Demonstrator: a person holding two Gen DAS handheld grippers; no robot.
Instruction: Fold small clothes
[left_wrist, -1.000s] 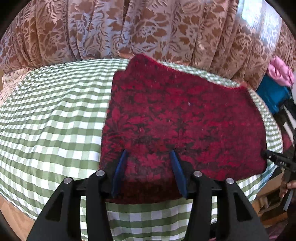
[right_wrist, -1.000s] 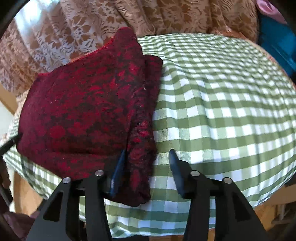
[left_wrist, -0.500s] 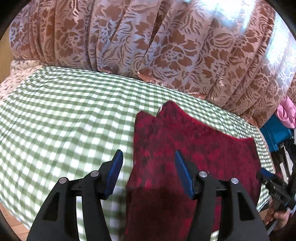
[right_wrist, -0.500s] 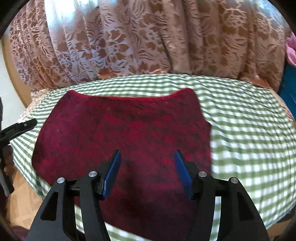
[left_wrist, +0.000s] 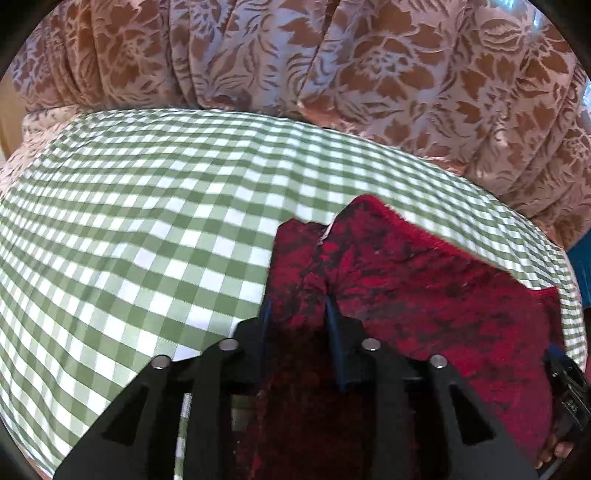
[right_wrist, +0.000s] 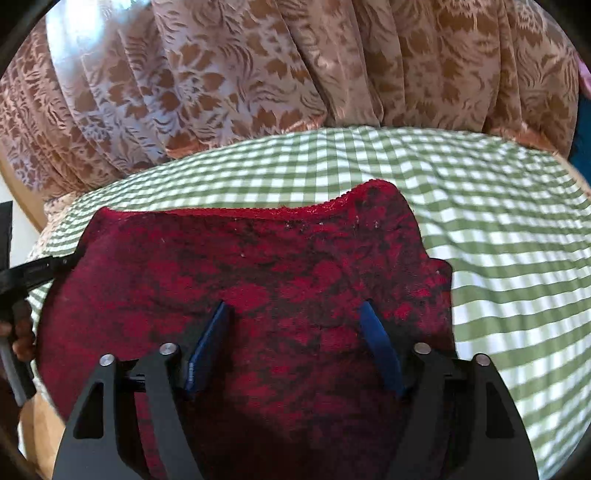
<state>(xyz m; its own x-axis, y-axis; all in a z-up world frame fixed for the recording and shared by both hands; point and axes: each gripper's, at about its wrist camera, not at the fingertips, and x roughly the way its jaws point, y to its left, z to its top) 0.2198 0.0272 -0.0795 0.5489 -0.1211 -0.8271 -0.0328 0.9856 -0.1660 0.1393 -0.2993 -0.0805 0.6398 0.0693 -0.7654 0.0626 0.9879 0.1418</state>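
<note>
One red cloth (right_wrist: 258, 280) lies low on one checked table (right_wrist: 498, 206); the left gripper (left_wrist: 297, 314), just closing, seems to pinch its edge, while the right gripper (right_wrist: 295, 317) has just opened wide above it.

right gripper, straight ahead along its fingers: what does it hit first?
Most likely the red garment. The right gripper stands open above it, angled down at the cloth, nothing between. Under that lies the checked tablecloth. How far above the cloth it hangs is unclear.

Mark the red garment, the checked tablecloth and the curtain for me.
red garment (right_wrist: 280, 273): right wrist view, middle of its patterned top face.
checked tablecloth (left_wrist: 140, 229): left wrist view, bare stretch left of the garment.
curtain (right_wrist: 295, 66): right wrist view, floral folds behind the table.
</note>
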